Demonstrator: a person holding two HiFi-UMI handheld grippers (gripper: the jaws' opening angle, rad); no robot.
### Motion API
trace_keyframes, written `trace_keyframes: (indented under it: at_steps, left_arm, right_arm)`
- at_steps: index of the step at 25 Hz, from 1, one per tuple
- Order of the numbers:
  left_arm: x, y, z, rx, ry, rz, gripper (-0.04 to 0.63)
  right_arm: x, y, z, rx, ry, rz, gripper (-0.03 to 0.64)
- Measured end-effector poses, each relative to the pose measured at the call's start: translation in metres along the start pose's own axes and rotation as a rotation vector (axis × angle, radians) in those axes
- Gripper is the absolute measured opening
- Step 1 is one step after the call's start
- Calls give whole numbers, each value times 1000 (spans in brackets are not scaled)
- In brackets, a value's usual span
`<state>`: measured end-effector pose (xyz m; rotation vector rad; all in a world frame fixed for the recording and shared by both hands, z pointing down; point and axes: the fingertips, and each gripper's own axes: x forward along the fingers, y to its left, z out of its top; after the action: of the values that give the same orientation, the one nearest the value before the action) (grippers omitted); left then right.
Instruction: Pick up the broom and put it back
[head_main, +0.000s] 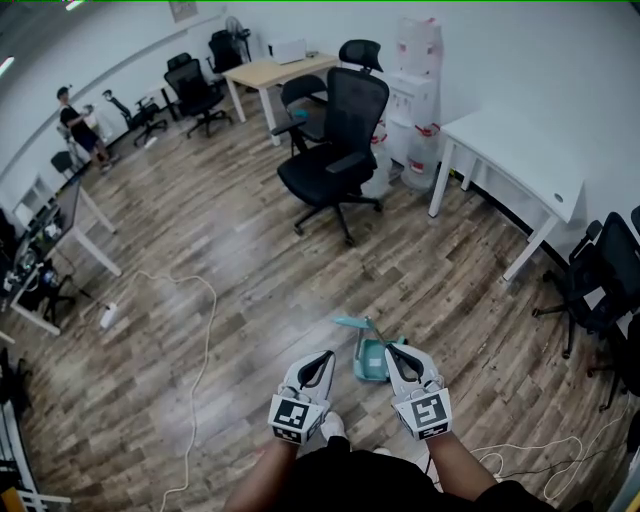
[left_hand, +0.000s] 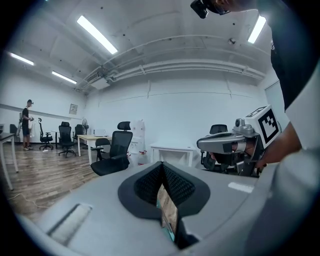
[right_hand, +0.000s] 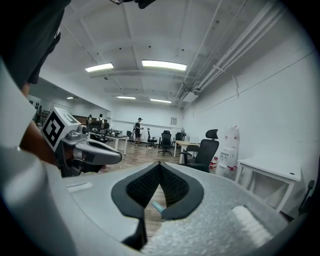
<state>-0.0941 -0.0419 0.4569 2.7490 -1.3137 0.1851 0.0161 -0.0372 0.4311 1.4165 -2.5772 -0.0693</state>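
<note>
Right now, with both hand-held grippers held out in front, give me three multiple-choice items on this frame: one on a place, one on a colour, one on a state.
1. Where does the dustpan lie?
A. on the wood floor, near the right hand-held gripper
B. on the white desk
C. on the office chair's seat

2. What colour is the dustpan?
A. red
B. teal
C. yellow

3. How does the right hand-held gripper stand?
A. wide open
B. shut on the dustpan
C. shut, holding nothing

Answers:
1 A: the head view shows it on the boards, just beside that gripper's tip.
2 B: its pan and handle are teal against the brown floor.
3 C: in the right gripper view the tips meet, and only floor and a far bit of teal show through the gap below them.
</note>
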Motion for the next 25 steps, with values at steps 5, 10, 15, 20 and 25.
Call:
trace_keyframes:
  at_steps: [5,10,15,20,25]
  left_arm:
    - [0,21,1,75,10,-58,15]
    - [4,51,-5,61,19,-52,17]
    - [4,61,-18,29,39,-40,16]
    - [14,59,-27,3,70,-46,16]
    - [21,54,-39,-2,102,-44,16]
  right_arm:
    - [23,8,-15,-20,71,-20,3]
    - [37,11,-28,5,111,-41,3]
    - [44,11,-48,26,186,-28,3]
    - [54,8,-65,54,232,3,3]
    - [54,3,-82,58,268,11,3]
